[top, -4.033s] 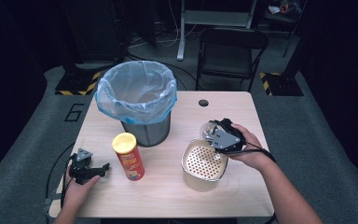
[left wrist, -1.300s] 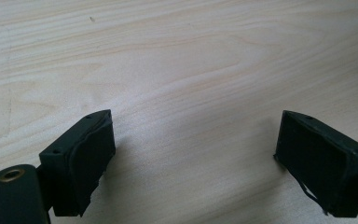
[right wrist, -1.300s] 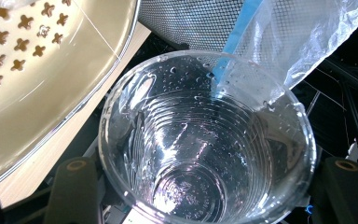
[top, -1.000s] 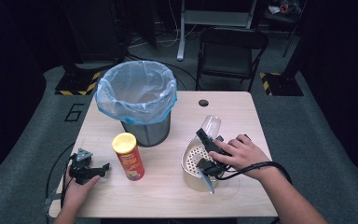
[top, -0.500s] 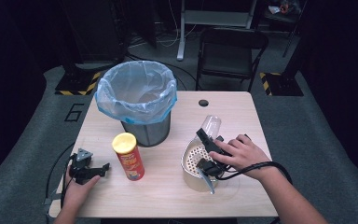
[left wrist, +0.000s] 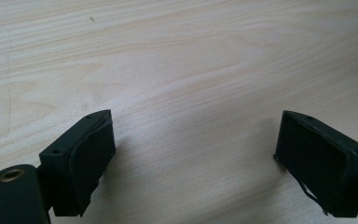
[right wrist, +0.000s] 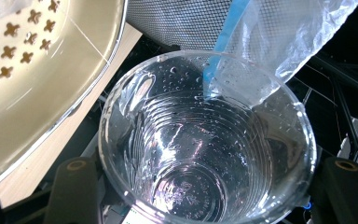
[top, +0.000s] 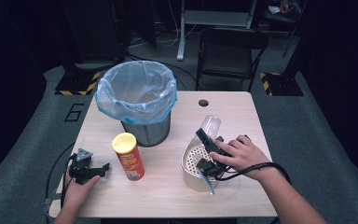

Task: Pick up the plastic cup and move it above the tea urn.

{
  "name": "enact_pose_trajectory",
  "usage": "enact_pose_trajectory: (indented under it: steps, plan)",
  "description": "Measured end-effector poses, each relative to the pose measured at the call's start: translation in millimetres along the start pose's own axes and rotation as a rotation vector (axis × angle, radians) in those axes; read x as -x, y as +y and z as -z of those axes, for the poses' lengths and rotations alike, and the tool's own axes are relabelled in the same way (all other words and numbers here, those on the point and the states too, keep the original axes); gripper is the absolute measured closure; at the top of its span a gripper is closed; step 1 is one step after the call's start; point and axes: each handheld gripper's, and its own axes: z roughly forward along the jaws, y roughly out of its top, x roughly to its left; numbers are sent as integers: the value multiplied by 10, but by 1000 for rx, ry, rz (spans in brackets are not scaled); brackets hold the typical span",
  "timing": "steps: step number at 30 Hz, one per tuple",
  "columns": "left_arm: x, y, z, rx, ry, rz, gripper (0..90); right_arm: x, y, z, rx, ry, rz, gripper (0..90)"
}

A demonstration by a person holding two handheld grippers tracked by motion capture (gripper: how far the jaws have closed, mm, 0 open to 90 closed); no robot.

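In the high view, a pale wooden table carries a mesh waste bin lined with a blue plastic bag at about 11 o'clock of its centre, and a red crisp tube with a yellow lid stands at the bin's 6 o'clock. At 8 o'clock the left gripper rests on the tabletop. At 4 o'clock the right gripper hangs over a beige perforated colander, clamping a clear plastic cup tilted toward 12 o'clock. The left gripper view shows its jaws spread wide over bare wood. The right gripper view looks into the droplet-beaded cup held between both jaws, the colander at 10 o'clock.
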Motion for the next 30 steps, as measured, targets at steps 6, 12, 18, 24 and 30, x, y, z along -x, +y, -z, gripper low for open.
enact_pose_trajectory:
  steps: [6,12,18,24,30]
  plan:
    - [0,0,0,0,0,0,114,-23,3,23,-24,-103,-126,345]
    - [0,0,0,0,0,0,113,27,-24,74,-25,-166,-429,345]
    - [0,0,0,0,0,0,114,107,-190,101,33,-105,-876,342]
    - [0,0,1,-1,0,-1,113,86,-547,65,169,19,-1503,341]
    - [0,0,0,0,0,0,113,26,-804,7,344,180,-1910,340]
